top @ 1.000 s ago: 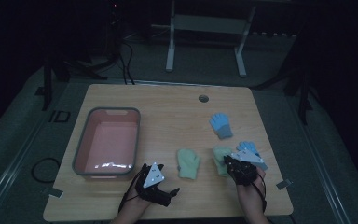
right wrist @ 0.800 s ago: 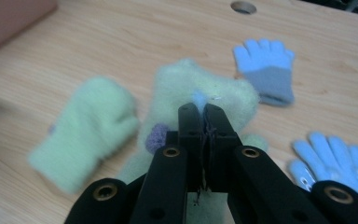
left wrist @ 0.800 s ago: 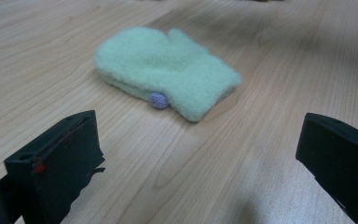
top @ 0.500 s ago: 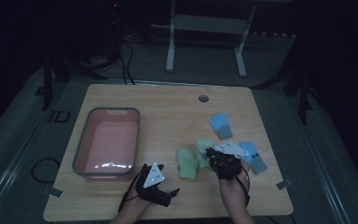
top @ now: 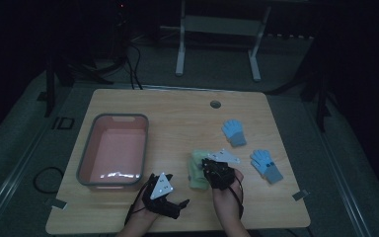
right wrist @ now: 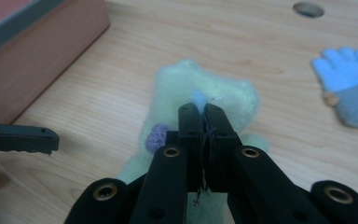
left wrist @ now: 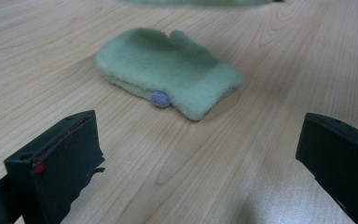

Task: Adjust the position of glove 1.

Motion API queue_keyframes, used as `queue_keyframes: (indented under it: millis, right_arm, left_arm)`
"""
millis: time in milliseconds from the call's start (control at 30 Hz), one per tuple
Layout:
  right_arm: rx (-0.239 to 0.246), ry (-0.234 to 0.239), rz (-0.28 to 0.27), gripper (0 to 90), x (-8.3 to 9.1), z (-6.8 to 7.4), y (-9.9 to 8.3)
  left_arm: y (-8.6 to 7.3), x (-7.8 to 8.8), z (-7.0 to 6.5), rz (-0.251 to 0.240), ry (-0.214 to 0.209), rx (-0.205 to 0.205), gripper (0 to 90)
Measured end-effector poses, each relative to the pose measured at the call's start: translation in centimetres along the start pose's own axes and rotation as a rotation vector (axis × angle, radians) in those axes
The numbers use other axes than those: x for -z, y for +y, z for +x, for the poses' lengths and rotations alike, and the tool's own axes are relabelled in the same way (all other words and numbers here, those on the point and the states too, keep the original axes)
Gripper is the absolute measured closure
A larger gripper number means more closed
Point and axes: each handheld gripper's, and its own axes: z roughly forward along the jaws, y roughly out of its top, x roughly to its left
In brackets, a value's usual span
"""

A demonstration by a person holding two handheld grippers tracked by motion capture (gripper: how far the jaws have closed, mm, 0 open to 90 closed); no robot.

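High view: left gripper sat at the near table edge, about 6 o'clock of the pink bin, jaws spread wide, nothing between them. Right gripper was just to its 2 o'clock, over two green mittens lying near table centre-front; its jaw state couldn't be read from up there. Two blue gloves: one at 1 o'clock of the right gripper, the other at 3 o'clock, well apart from the mittens. Wooden table had a cable hole at 12 o'clock.

Left gripper view: jaws wide apart, empty. One green mitten lay flat on the wood at 12 o'clock ahead of them, purple dot on its near edge, not touched.

Right gripper view: jaws pressed together on a green mitten, pinching its fabric, mitten hanging below the tips. Bin wall at 10 o'clock, blue glove at 2 o'clock, left gripper's jaw tip at 9 o'clock.
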Motion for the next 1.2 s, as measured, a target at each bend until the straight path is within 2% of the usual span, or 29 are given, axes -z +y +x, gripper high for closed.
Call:
queue_keyframes:
  millis: [200, 467, 567, 633, 700, 833, 933, 1000, 1033, 1067, 1100, 1200]
  right_arm:
    - [0.018, -0.008, 0.038, 87.2, -1.3, 1.0, -0.9]
    - [0.024, -0.015, 0.071, 87.0, -2.8, 1.2, -1.9]
    - [0.016, -0.003, 0.088, 86.0, -3.3, 1.3, -2.2]
    - [0.020, 0.002, 0.095, 85.2, -3.7, 1.4, -2.5]
    - [0.021, 0.015, 0.111, 84.1, -4.0, 1.5, -2.9]
    - [0.014, 0.039, 0.101, 77.7, -3.6, 1.2, -2.8]
    - [0.017, 0.074, 0.085, 72.2, -2.7, 0.7, -2.5]
    - [0.037, 0.095, 0.076, 65.6, -2.4, 0.0, -2.1]
    - [0.033, 0.098, 0.073, 63.7, -2.3, -0.3, -2.0]
    - [0.036, 0.108, 0.064, 60.4, -2.2, -0.8, -1.8]
    - [0.044, 0.111, 0.057, 57.2, -2.1, -1.3, -1.6]
    - [0.072, 0.141, 0.053, 47.7, -2.1, -2.4, -1.0]
  left_arm:
    - [0.0, 0.0, 0.0, -0.002, -0.003, -0.002, 0.1]
    - [0.0, -0.1, -0.1, 0.003, -0.002, -0.010, 0.1]
    - [0.0, -0.1, 0.0, -0.002, 0.002, -0.006, 0.1]
    - [0.0, 0.0, 0.0, -0.003, 0.010, -0.009, 0.1]
    - [0.0, 0.0, -0.2, 0.000, 0.037, -0.028, 0.1]
    - [0.1, 0.0, -0.1, -0.015, 0.014, -0.026, 0.1]
    - [0.2, 0.1, -0.1, -0.012, 0.019, -0.036, 0.2]
    - [0.2, 0.2, -0.2, -0.023, 0.017, -0.029, 0.1]
    - [0.2, 0.3, -0.3, -0.023, 0.015, -0.017, 0.1]
    - [0.4, 0.3, -0.3, -0.002, 0.000, 0.005, 0.2]
    - [0.4, 0.4, -0.4, -0.001, -0.015, 0.013, 0.2]
    - [0.8, 0.6, -1.0, 0.003, -0.023, 0.005, 0.2]
